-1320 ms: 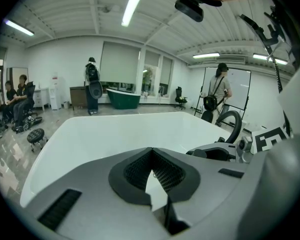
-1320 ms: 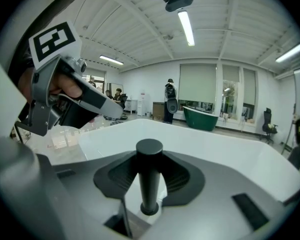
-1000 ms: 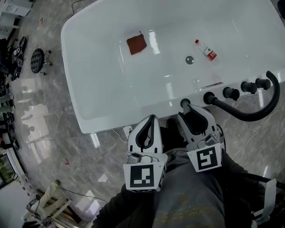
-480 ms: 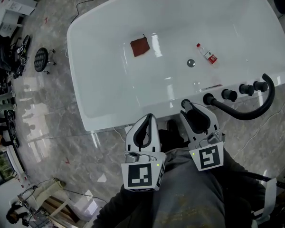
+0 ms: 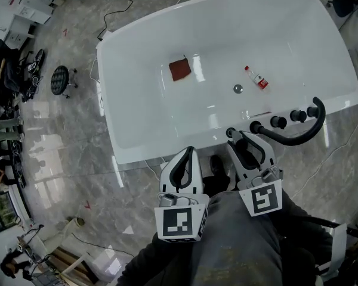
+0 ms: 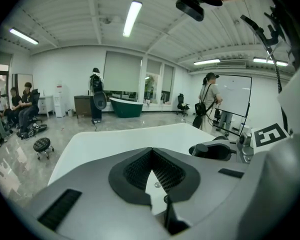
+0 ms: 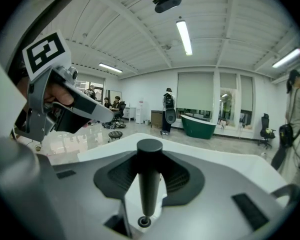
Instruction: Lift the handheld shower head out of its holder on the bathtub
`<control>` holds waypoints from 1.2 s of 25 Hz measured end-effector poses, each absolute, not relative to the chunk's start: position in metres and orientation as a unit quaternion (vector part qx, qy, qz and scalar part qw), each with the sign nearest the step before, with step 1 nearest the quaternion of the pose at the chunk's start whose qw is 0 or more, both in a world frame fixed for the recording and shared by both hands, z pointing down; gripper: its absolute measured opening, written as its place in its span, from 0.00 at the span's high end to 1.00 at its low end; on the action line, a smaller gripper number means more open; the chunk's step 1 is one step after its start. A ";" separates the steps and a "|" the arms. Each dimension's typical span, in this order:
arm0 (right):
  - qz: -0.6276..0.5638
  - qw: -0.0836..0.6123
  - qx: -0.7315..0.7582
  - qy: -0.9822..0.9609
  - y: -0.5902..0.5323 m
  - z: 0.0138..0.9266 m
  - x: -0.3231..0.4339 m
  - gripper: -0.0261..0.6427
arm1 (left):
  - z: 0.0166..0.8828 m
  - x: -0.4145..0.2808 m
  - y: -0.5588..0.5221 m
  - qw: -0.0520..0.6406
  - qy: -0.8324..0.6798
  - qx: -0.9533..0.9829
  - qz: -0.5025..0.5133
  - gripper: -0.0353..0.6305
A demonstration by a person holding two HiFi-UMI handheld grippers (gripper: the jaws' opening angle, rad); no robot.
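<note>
The right tongs [image 5: 241, 139] were clamped on the black shower head [image 7: 149, 184], which stood upright between the pads at the near rim of the white bathtub [image 5: 131, 106]. In the head view its round top showed just beyond the tips. Its narrow lower end ran down to a small ring [image 7: 144, 221], and whether it had cleared that ring could not be told. The left tongs [image 5: 190, 152] hovered just beside the right ones, tips together with nothing between them, off the tub's near edge. Along the rim, right of the shower head, sat a curved black spout [image 5: 289, 140] and a row of black knobs [image 5: 278, 122]. Inside the tub lay a red cloth [image 5: 179, 70], a small bottle [image 5: 256, 79] and the drain [image 5: 238, 89], all apart from one another. A round black stool [image 5: 59, 80] stood on the marble floor [image 5: 59, 159].
</note>
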State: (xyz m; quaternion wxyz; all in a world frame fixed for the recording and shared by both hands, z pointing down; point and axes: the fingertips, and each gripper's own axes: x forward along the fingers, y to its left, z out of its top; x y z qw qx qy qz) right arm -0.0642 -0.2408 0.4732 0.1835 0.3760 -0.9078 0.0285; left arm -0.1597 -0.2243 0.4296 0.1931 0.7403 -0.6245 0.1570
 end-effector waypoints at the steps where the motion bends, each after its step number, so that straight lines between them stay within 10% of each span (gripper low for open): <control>1: 0.026 0.181 0.376 -0.908 -0.240 0.467 -0.064 0.75 | 0.425 -0.159 -0.223 0.191 -0.625 0.741 0.156 0.94; 30: 0.000 0.147 0.368 -0.918 -0.225 0.394 -0.053 0.75 | 0.362 -0.141 -0.203 0.140 -0.625 0.759 0.116 0.94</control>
